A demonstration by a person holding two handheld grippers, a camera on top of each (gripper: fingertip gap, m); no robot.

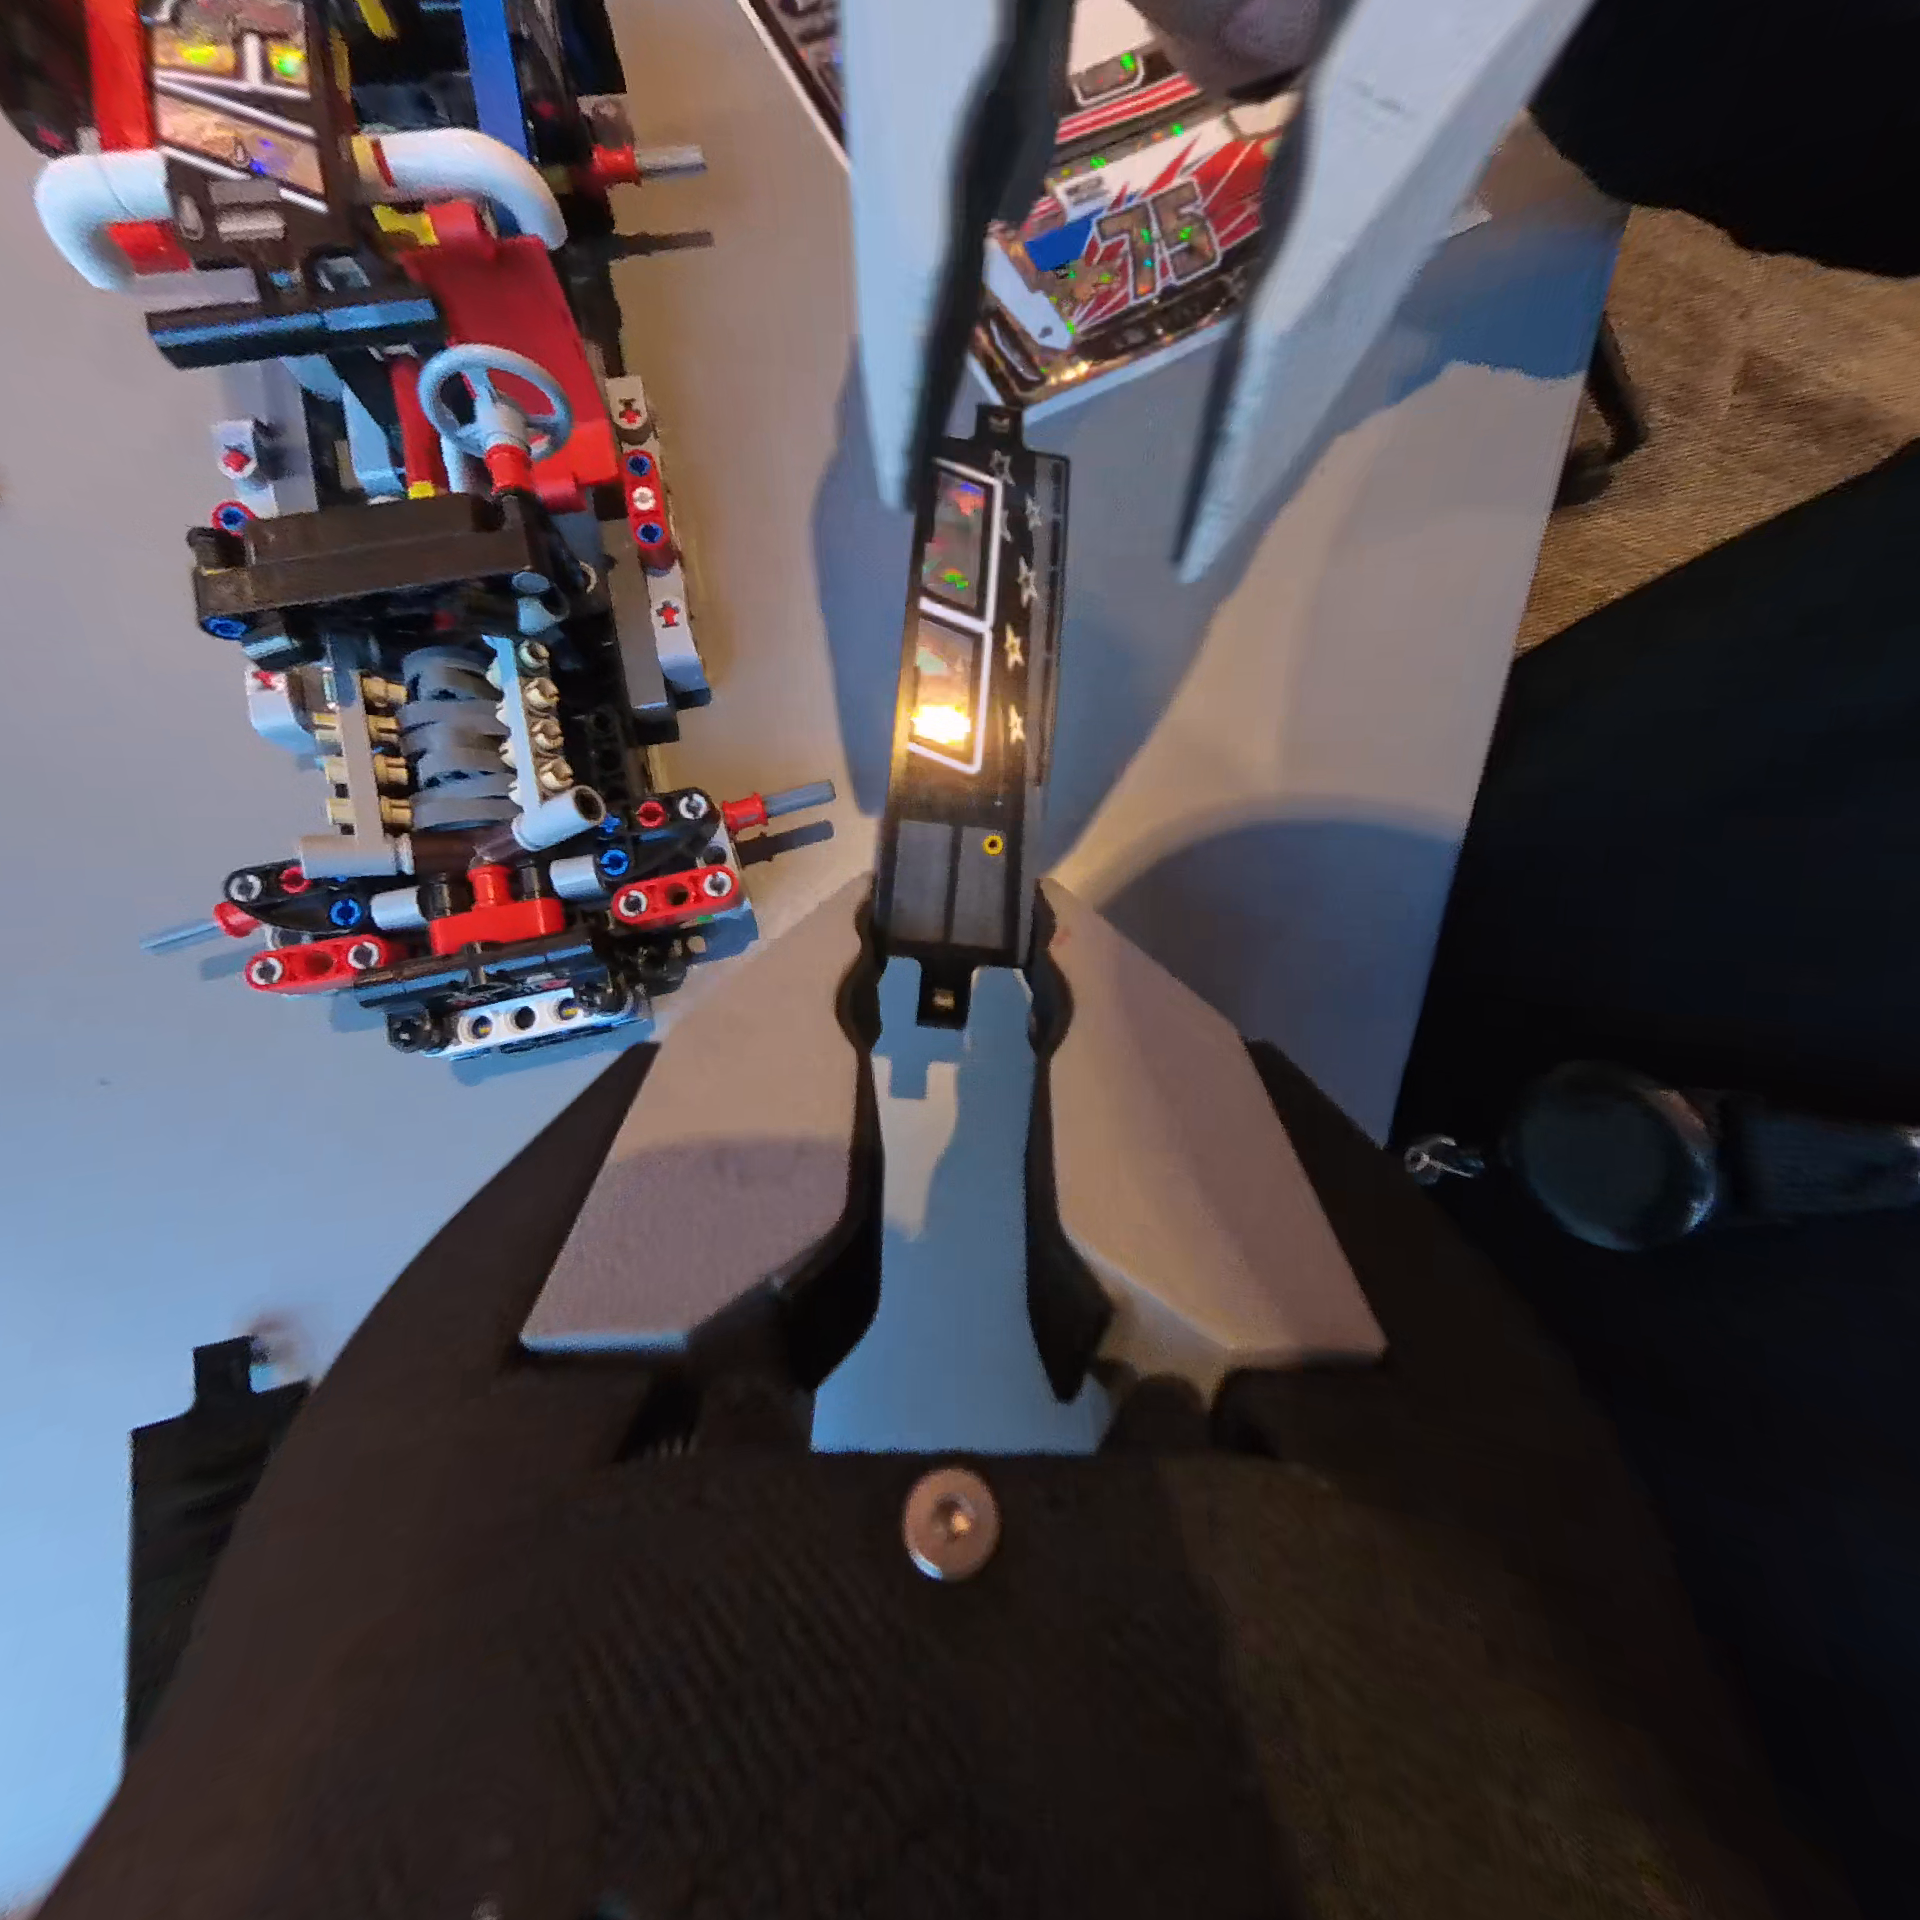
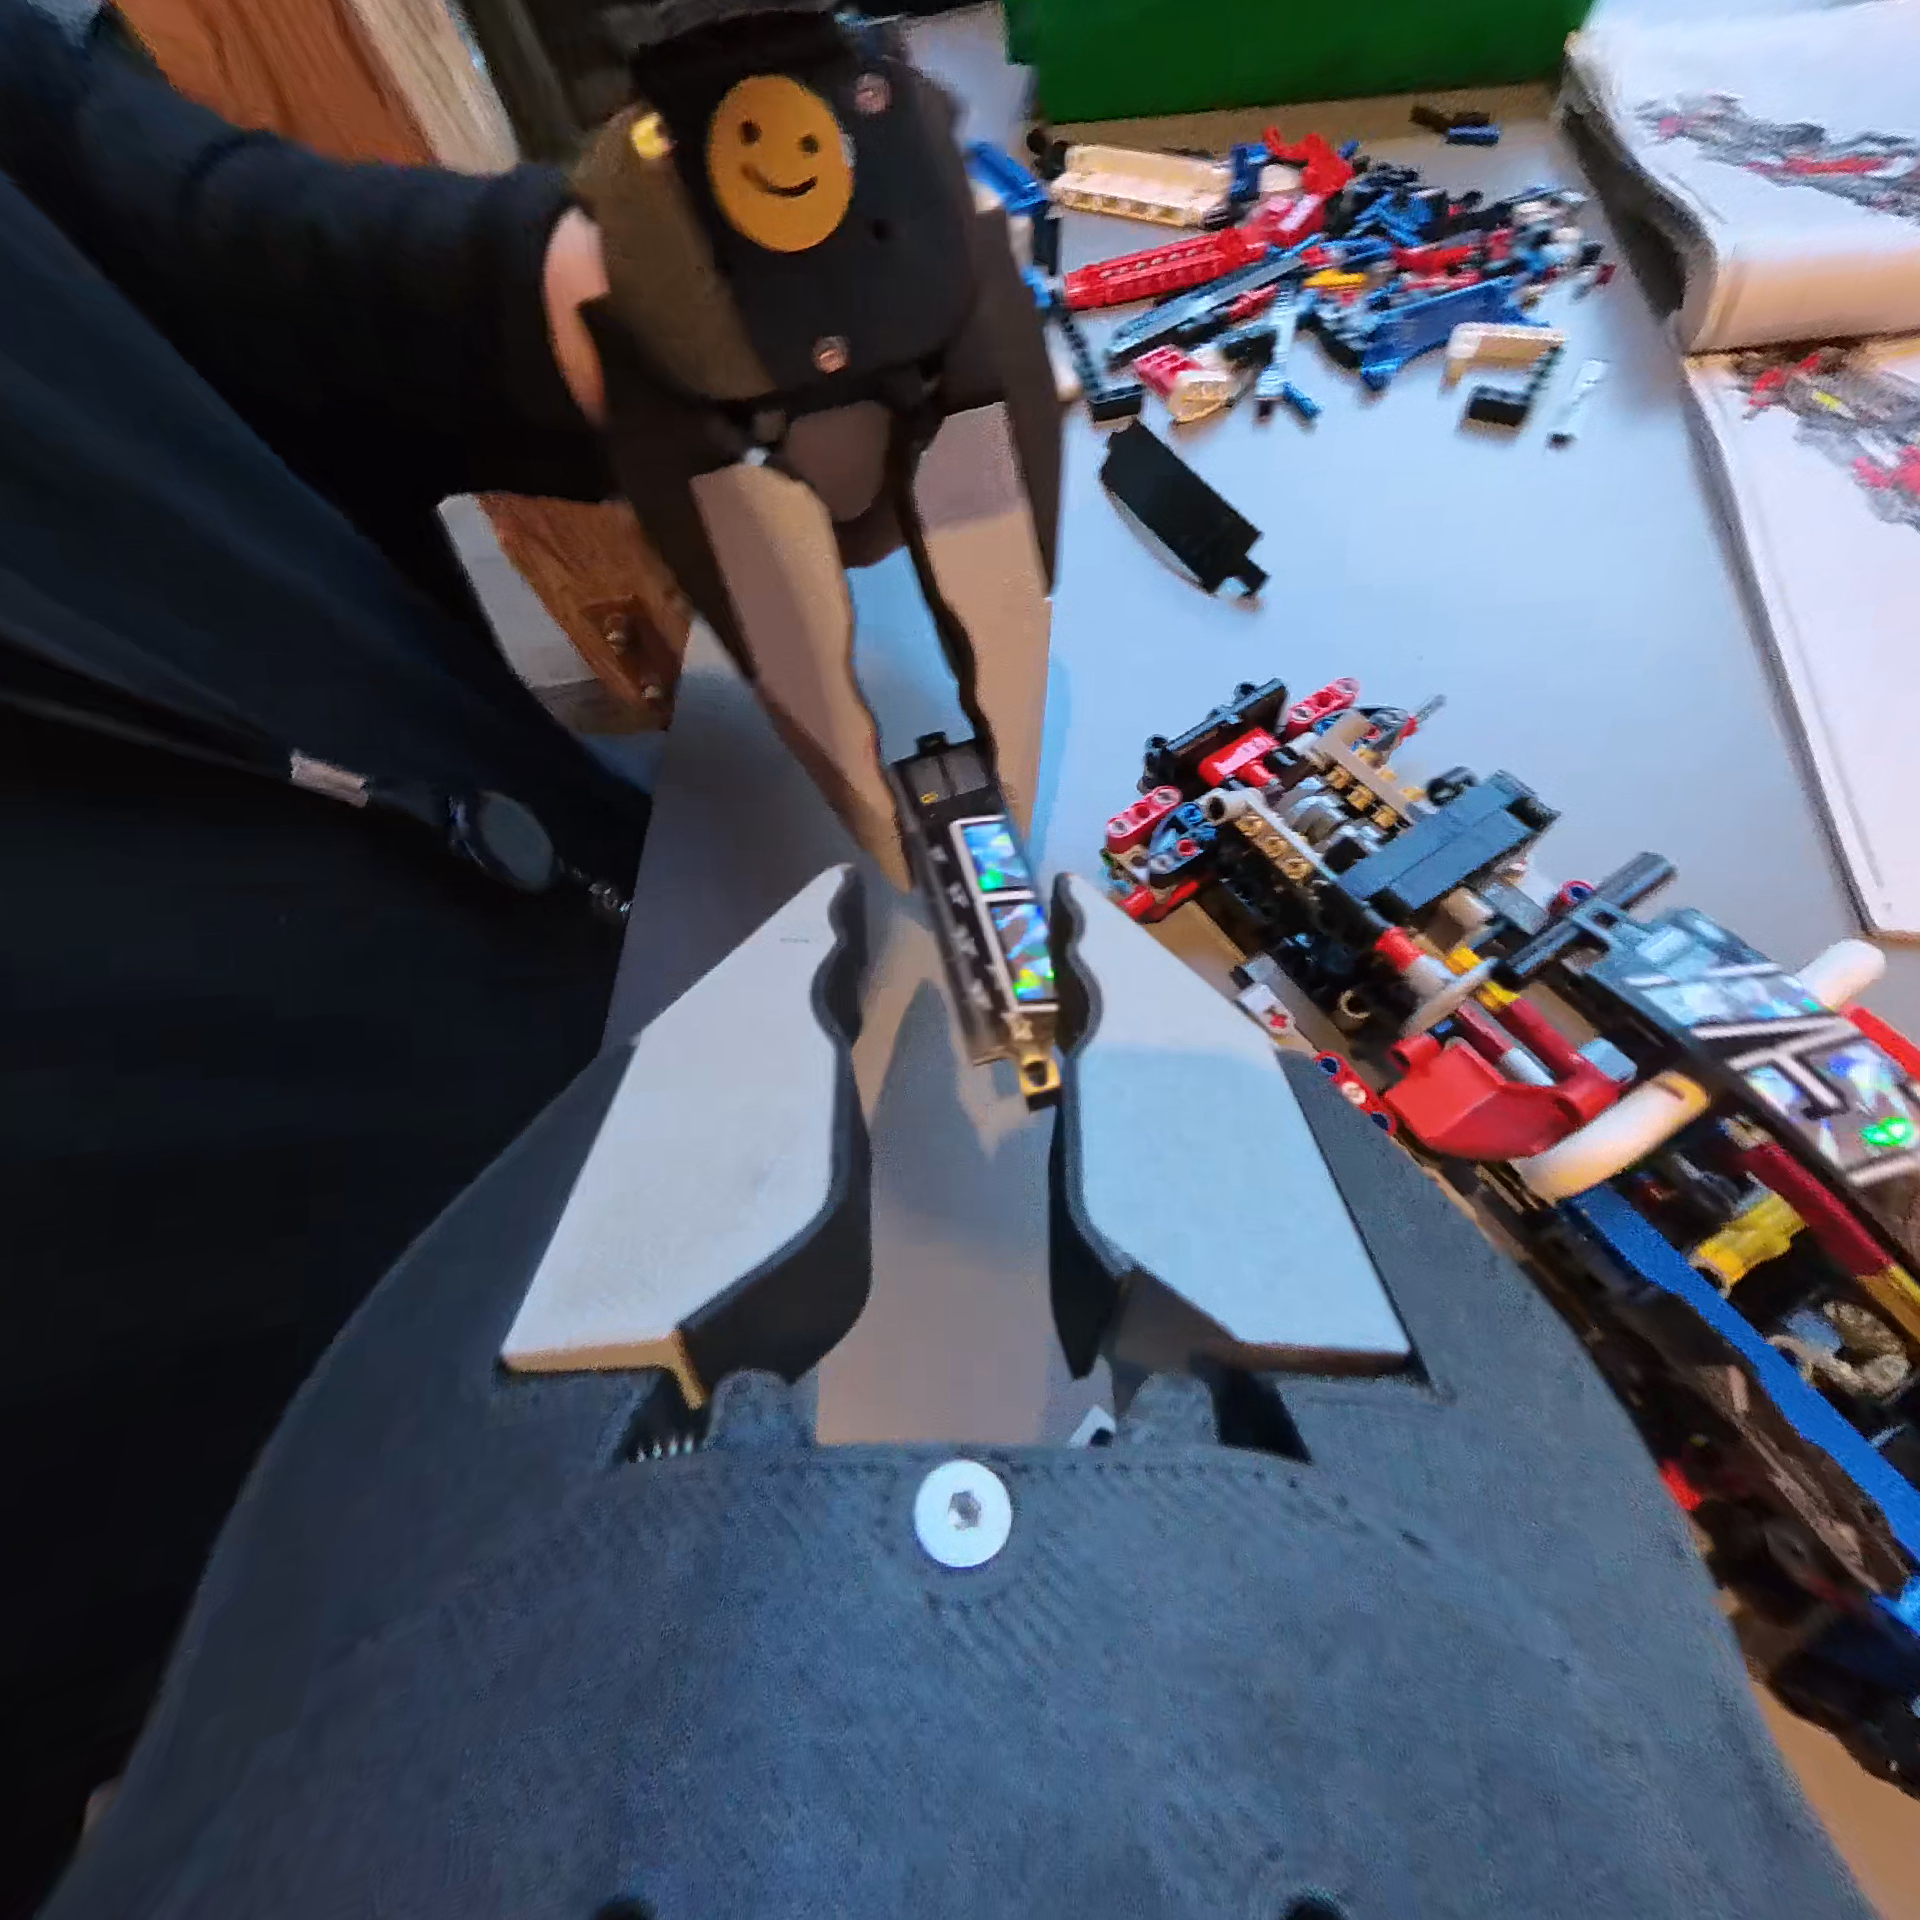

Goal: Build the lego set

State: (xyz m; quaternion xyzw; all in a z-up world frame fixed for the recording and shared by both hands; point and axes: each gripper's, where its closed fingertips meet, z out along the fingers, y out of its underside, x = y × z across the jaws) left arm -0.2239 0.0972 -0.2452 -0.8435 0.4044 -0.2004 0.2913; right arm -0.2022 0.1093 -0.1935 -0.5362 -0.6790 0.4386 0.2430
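Here, black panel (image 1: 961,717) pinched in left tool (image 1: 951,940), right tool (image 2: 956,997) alongside

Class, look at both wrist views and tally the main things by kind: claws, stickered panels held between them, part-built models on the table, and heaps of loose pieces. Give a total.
Claws: 2 (left claw, right claw)
Stickered black panel: 1
Part-built model: 1
Heap of loose pieces: 1
Total: 5

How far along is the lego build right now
Done: the truck chassis with engine and steering wheel stands assembled. In hand: the left gripper holds a black stickered panel, with the right gripper open around its far end. Left: a pile of loose pieces remains unused.
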